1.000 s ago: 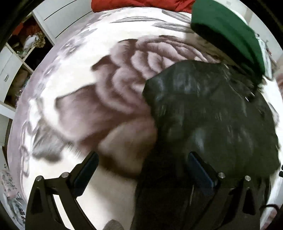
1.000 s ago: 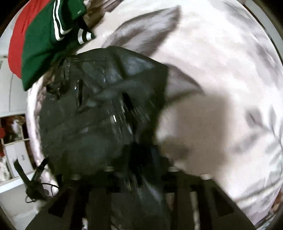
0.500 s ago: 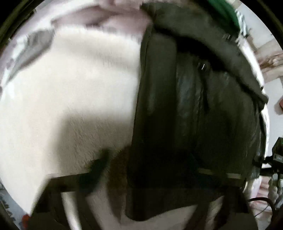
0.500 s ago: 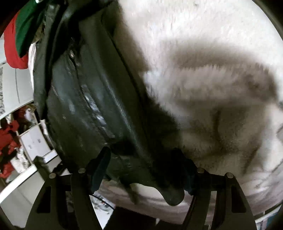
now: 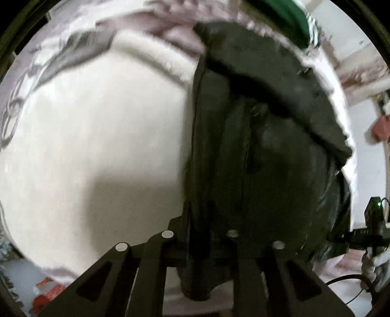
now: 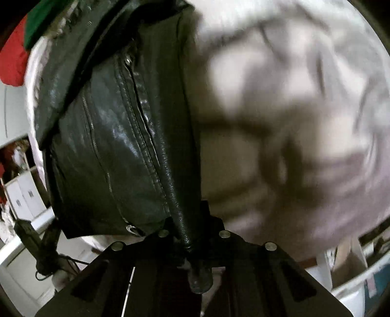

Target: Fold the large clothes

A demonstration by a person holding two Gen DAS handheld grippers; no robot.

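A black leather jacket (image 5: 263, 156) lies on a fluffy white and grey blanket (image 5: 92, 136). My left gripper (image 5: 198, 234) is shut on the jacket's near left edge, and the leather hangs down between the fingers. In the right wrist view the jacket (image 6: 117, 136) fills the left half, with zips and seams showing. My right gripper (image 6: 191, 231) is shut on the jacket's near right edge, a rolled seam pinched between the fingers.
A green garment (image 5: 287, 19) and a red one (image 6: 12, 65) lie beyond the jacket's far end. The blanket (image 6: 292, 109) spreads wide to the right of the jacket. White shelving (image 6: 22, 195) stands past the bed's edge. The other handheld gripper (image 5: 373, 226) shows at the right.
Both grippers were open over the jacket's near end half a second ago. Now both have shut on its near edge, left and right.
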